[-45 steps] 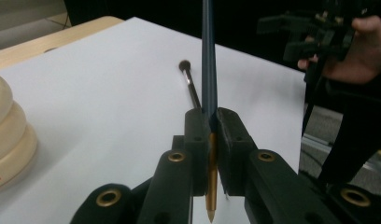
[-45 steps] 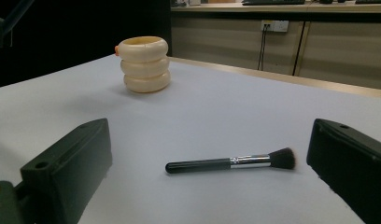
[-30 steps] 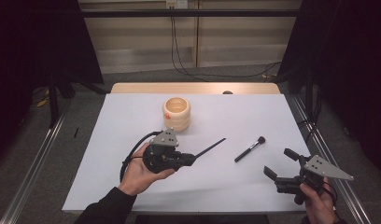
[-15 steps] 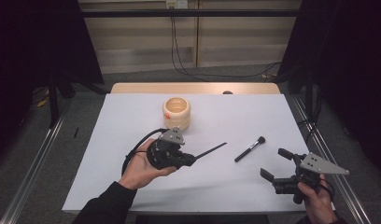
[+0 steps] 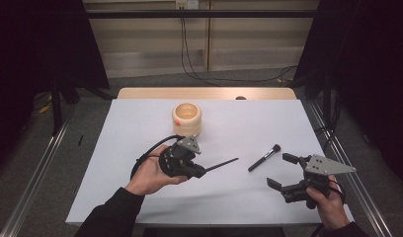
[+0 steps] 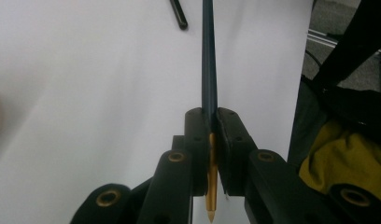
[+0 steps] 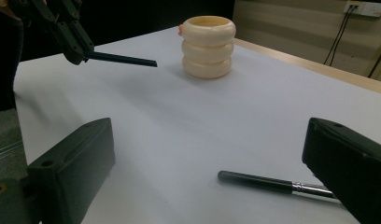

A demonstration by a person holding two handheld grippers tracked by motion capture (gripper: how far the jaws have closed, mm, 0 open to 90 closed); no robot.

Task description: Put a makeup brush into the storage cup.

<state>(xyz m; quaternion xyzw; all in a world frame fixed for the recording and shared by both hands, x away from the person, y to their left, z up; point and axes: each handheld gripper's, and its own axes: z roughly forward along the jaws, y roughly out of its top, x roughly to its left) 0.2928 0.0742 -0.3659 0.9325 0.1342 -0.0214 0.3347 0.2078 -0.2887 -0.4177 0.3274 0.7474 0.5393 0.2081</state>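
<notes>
The left claw (image 5: pixel 202 171), a little left of the middle of the high view, is clenching a thin dark pencil (image 5: pixel 221 165) near its golden, pointed end, and the long dark shaft is sticking out toward the right, level above the white tabletop (image 5: pixel 140 123). In the left gripper view the two jaws are pressing on the pencil from both sides, with the golden tip (image 6: pixel 210 186) poking out behind the pads. So the pickup of this piece looks done.

The cream, ringed holder (image 5: pixel 186 119) is standing upright above the left claw in the high view, toward the far part of the tabletop, apart from the pencil. Nothing is showing above its rim, so dropping the pencil in seems to be the step ahead.

The makeup brush (image 5: pixel 264 158), black with a silver ferrule and a dark tuft, is lying flat on the tabletop, right of centre, between the two claws. The right claw (image 5: pixel 282 170), at the lower right, is hanging released with jaws wide, holding nothing; in the right gripper view the brush handle (image 7: pixel 254 179) is lying just ahead between its jaws. Grasping and stowing it is likely what is left.
</notes>
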